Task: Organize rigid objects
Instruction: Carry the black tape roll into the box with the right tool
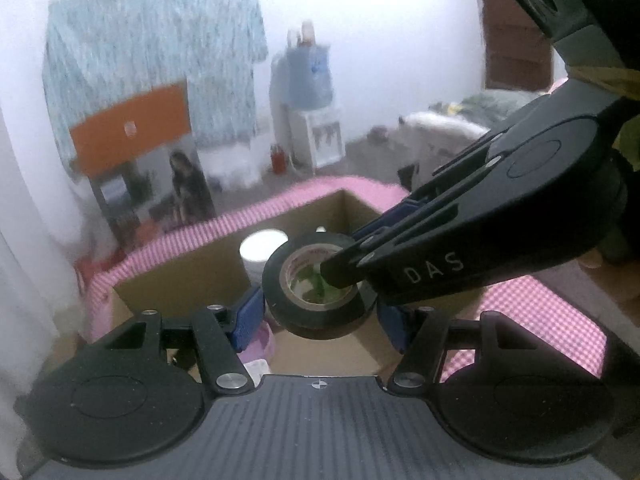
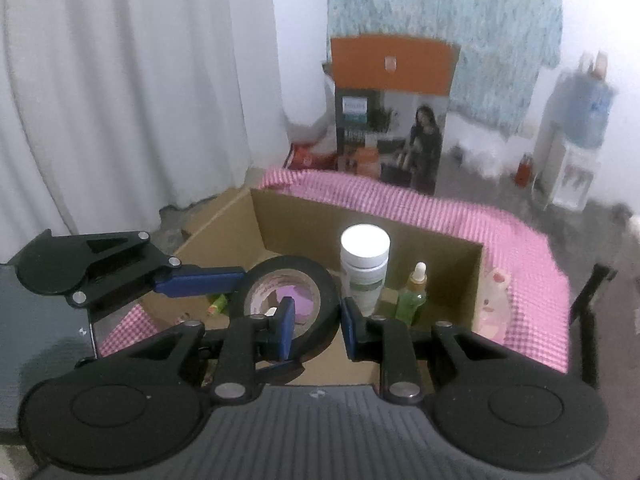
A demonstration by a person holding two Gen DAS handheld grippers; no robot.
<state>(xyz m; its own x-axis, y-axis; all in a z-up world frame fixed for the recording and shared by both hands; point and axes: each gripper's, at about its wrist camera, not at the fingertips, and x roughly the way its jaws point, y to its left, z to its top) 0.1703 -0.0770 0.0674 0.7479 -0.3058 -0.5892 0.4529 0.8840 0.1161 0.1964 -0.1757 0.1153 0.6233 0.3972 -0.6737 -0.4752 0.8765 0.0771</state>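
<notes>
Closest to you, your right gripper (image 2: 313, 322) is pinching the wall of the tape roll (image 2: 289, 303): one blue finger sits inside the hole, the other outside the right edge, so it's clamped on the roll. From the left wrist view the same tape roll (image 1: 318, 286) hangs between the blue fingers of your left gripper (image 1: 318, 316), and that gripper's fingers flank it on both sides. I honestly can't tell if they're actually squeezing it or just sitting alongside. In the right wrist view only one finger of the left gripper (image 2: 199, 281) shows, reaching in from the left and meeting the roll's left edge.

The roll is held up over the open cardboard box (image 2: 478, 280), tilted so its hole faces up toward the cameras.

Just past it, inside the box, stands a white bottle (image 2: 365, 268) with a white cap, upright against the far wall. To its right is a small green dropper bottle (image 2: 414, 294), also upright. Down on the box floor to the left there's a small green tube (image 2: 218, 304), lying flat. Something lilac shows through the roll's hole, too blurry to name.

The box sits on a pink checked cloth (image 2: 460, 212). Further back, on the floor, there's a tall printed carton (image 2: 394, 120) with an orange top, a white curtain (image 2: 132, 92) on the left, and a water dispenser (image 2: 572, 140) far right.
</notes>
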